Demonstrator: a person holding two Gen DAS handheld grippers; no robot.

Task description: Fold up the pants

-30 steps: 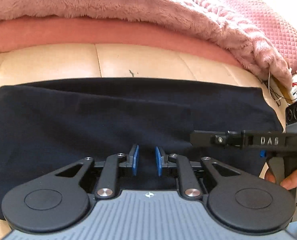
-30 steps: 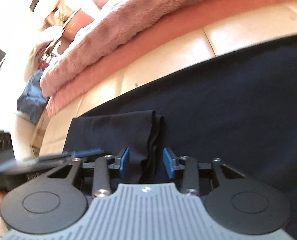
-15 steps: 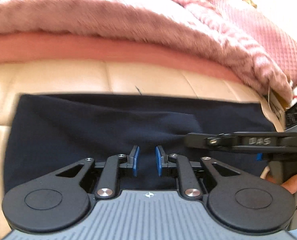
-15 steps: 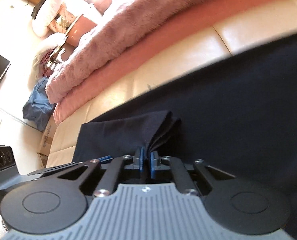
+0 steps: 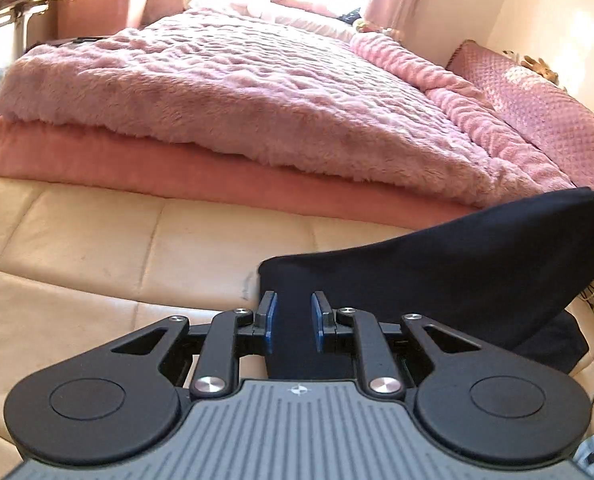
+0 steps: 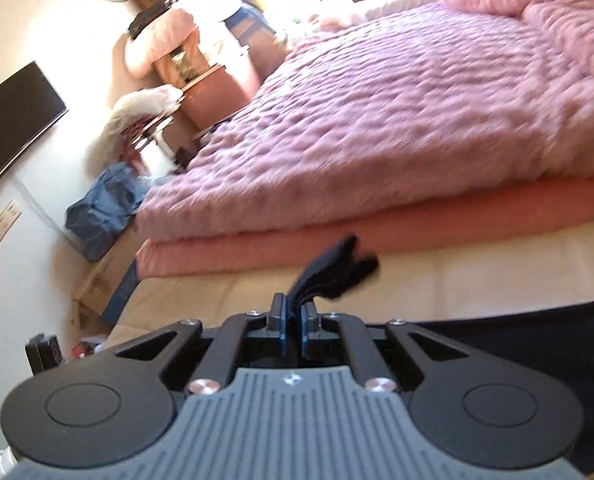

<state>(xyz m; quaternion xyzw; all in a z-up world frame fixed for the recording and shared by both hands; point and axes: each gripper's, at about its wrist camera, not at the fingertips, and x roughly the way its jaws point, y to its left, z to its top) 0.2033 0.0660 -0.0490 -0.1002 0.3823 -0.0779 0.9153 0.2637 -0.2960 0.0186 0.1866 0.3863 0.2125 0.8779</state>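
Note:
The dark navy pants (image 5: 457, 272) are partly lifted off the cream leather cushion (image 5: 97, 248). In the left wrist view they rise in a taut sheet from my left gripper (image 5: 291, 322) to the upper right. That gripper is shut on the pants' edge, and cloth fills the narrow gap between its blue pads. In the right wrist view my right gripper (image 6: 293, 320) is shut on a bunched fold of the pants (image 6: 333, 272) that sticks out past its fingertips. More of the pants (image 6: 517, 340) hangs or lies to the lower right. Neither gripper shows in the other's view.
A fluffy pink blanket (image 5: 237, 100) over a salmon sheet (image 5: 137, 168) lies beyond the cushion. A wall-mounted television (image 6: 13, 120), a blue bundle (image 6: 105, 212), a cardboard box (image 6: 97, 280) and cluttered furniture stand at the left. A quilted pink headboard (image 5: 537, 100) is at the right.
The right jaws closed on the folded end of the pants and rose with it. The left gripper also rose and tilted up. The pants went from lying flat to partly lifted.

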